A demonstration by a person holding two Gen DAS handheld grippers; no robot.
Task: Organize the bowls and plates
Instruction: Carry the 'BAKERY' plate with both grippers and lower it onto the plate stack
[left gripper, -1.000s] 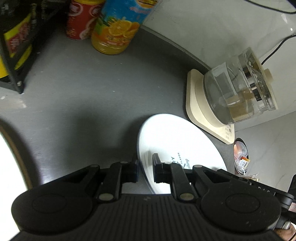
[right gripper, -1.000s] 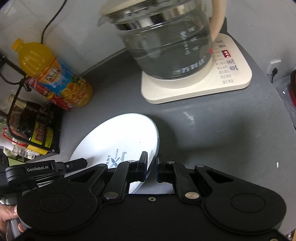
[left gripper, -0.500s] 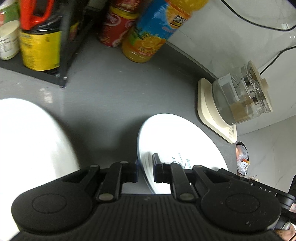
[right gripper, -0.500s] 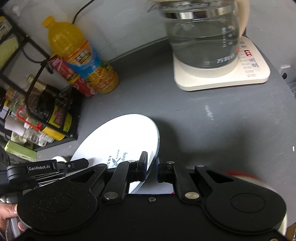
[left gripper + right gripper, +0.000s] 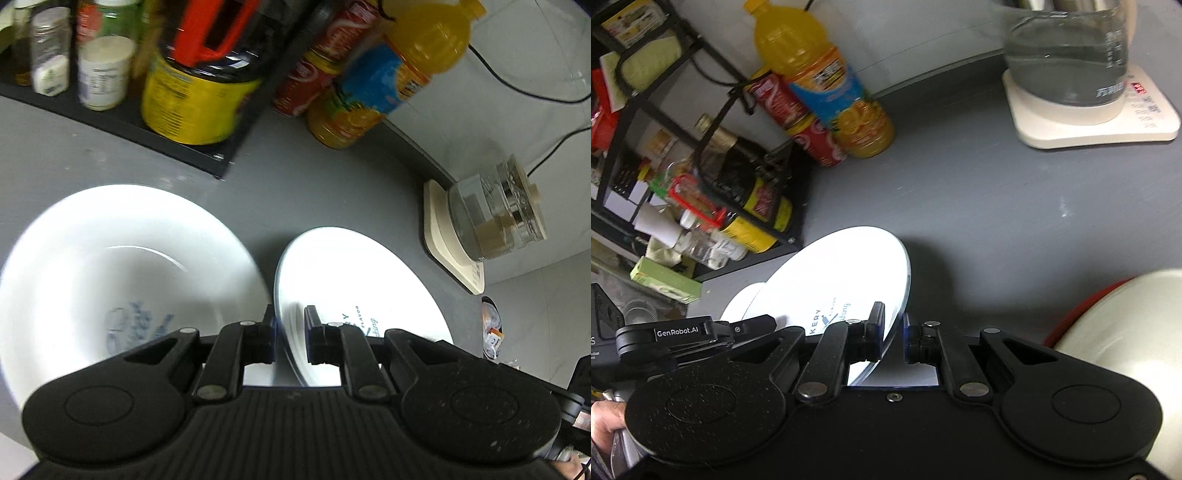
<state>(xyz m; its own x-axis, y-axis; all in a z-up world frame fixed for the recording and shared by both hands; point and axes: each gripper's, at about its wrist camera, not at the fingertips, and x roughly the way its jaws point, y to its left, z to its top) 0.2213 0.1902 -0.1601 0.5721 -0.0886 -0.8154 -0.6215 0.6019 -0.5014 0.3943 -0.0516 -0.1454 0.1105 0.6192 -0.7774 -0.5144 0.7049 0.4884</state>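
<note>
White porcelain is gripped at two opposite points: a flat plate [image 5: 354, 291] printed with blue lettering is carried clear of the grey counter [image 5: 997, 206], its rim pinched by the left tool [image 5: 289, 334] on one side and by the right tool [image 5: 894, 332] on the other. Both tools are nearly closed, with only the thin rim between the jaws, so each is clenched on the plate and touches nothing else.

Just beside the plate, on the side away from the glass kettle [image 5: 495, 221], a deep white plate [image 5: 122, 266] with a blue pattern rests on the counter; it is judged to be the likely place for stacking.

A slip is the main risk. The rim is smooth and held only at its edge, so any twist or pull between the two tools could let it slide out. The plate is tilted, and a careless lowering could knock its edge against the deep plate's rim. A cream bowl [image 5: 1123, 332] with a red rim lies close to the right tool and could be struck.
</note>
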